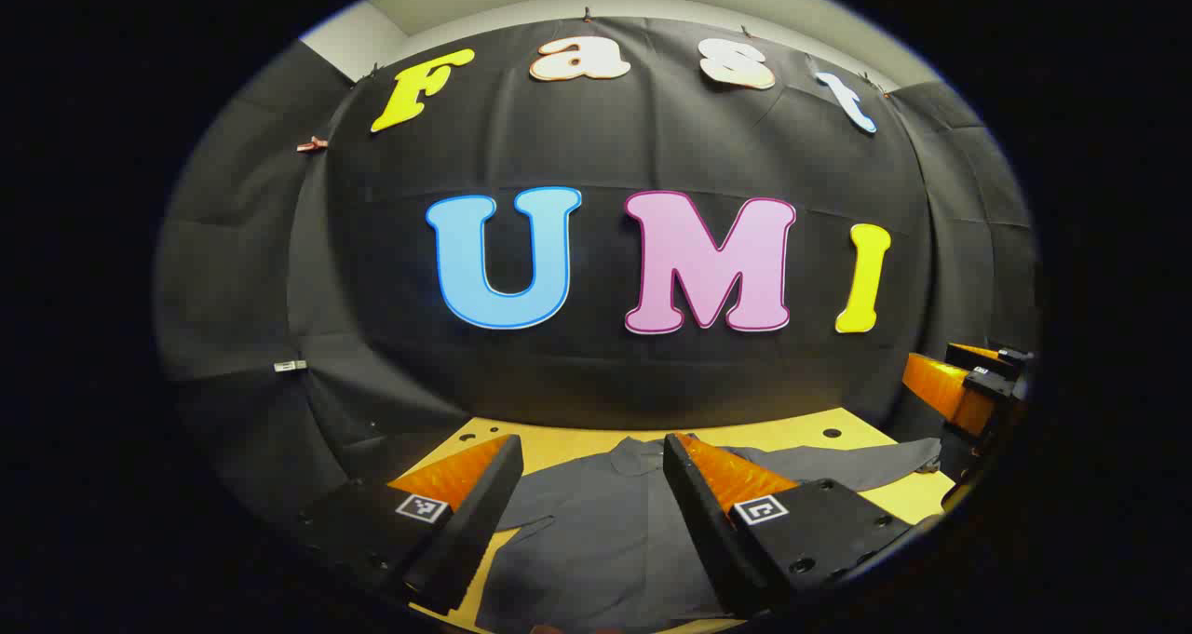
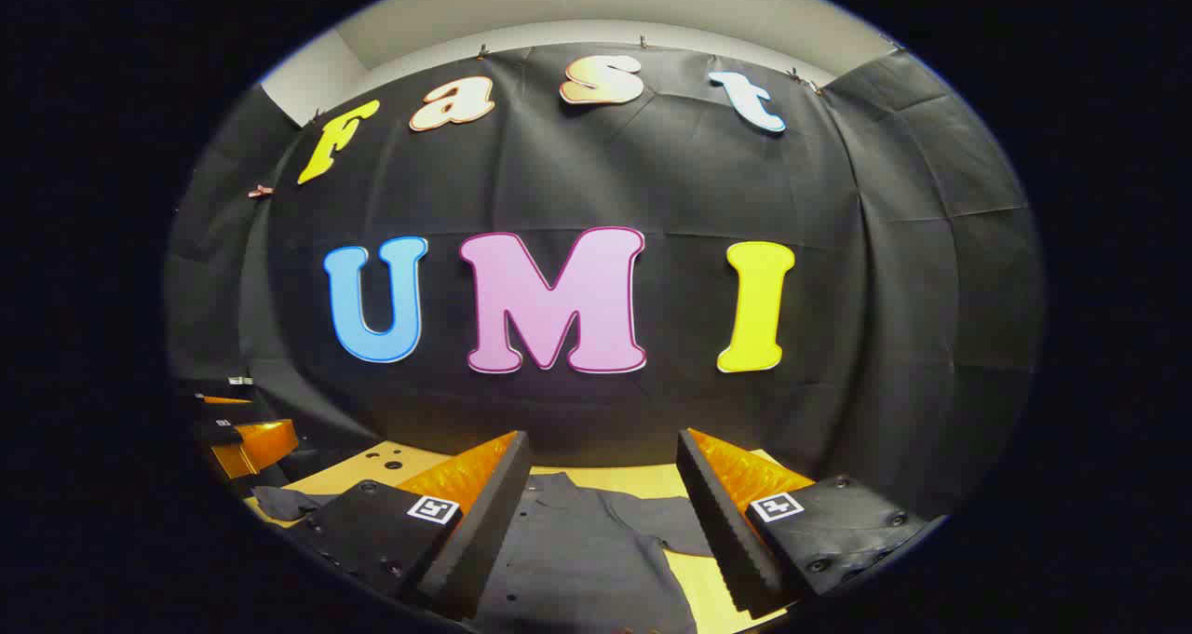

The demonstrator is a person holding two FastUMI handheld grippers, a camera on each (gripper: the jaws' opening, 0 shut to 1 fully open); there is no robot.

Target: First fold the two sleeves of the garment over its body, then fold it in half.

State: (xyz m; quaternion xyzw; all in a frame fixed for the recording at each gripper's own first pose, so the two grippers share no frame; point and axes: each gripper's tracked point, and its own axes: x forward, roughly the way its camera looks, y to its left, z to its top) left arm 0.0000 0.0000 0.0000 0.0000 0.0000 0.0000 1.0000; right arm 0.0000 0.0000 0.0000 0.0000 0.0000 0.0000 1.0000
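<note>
A dark grey button shirt (image 1: 596, 532) lies flat on the yellow table (image 1: 792, 434), collar toward the far wall. One sleeve (image 1: 875, 462) stretches out to the right in the left gripper view. My left gripper (image 1: 591, 443) hovers open over the shirt's upper body, nothing between its fingers. At the right edge of that view the right gripper (image 1: 968, 383) hangs above the sleeve's end. In the right gripper view, my right gripper (image 2: 603, 438) is open above the shirt (image 2: 577, 550). A sleeve (image 2: 675, 527) lies beside the body, and the left gripper (image 2: 233, 429) is far left.
The black cloth wall (image 1: 596, 373) rises right behind the table's far edge and wraps round both sides. Small holes (image 1: 832, 432) dot the tabletop near the back. A bare strip of table (image 2: 615, 478) lies between the collar and the wall.
</note>
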